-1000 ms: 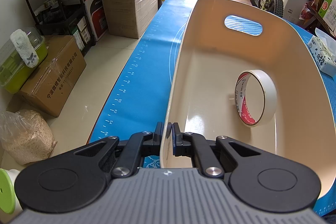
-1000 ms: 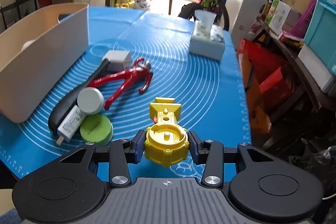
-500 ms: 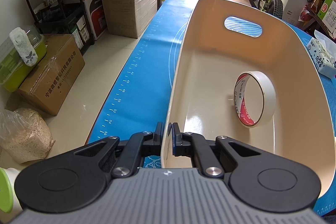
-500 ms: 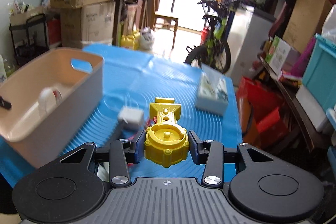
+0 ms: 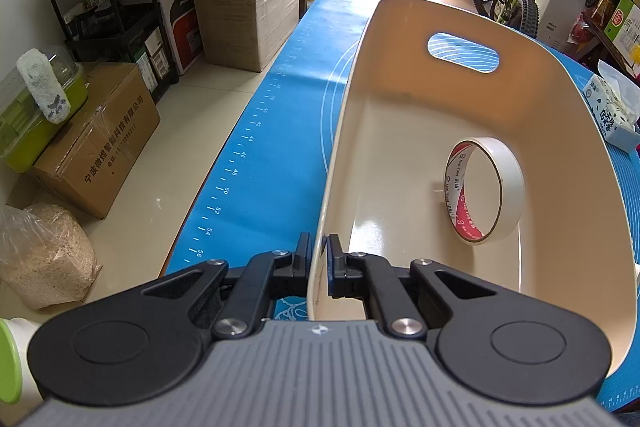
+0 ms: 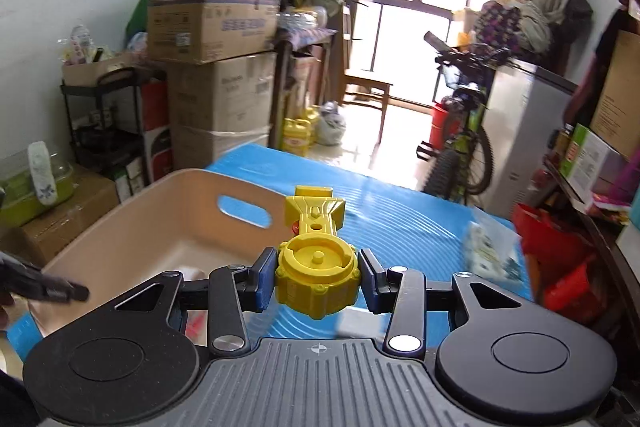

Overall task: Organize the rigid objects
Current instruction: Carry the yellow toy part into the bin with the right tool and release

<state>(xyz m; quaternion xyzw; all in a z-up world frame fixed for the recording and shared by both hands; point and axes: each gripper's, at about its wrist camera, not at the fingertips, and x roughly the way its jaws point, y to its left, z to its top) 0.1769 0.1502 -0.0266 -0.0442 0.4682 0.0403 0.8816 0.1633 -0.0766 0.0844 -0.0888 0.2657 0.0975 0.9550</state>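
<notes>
Here we see the left hand-held gripper (image 5: 318,259) pinched shut on the near wall of the cream plastic bin (image 5: 404,99), a white tape roll (image 5: 484,191) standing inside it. Our right hand-held gripper (image 6: 317,277) clamps the yellow plastic toy (image 6: 316,267), lifted above the blue-matted surface (image 6: 400,223) beside the bin.

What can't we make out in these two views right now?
- Right wrist view: bin floor, hidden by the right claw and its yellow toy.
- Right wrist view: tissue pack, blurred.
- Left wrist view: tape roll print too small; bin's near right corner behind the left claw.
</notes>
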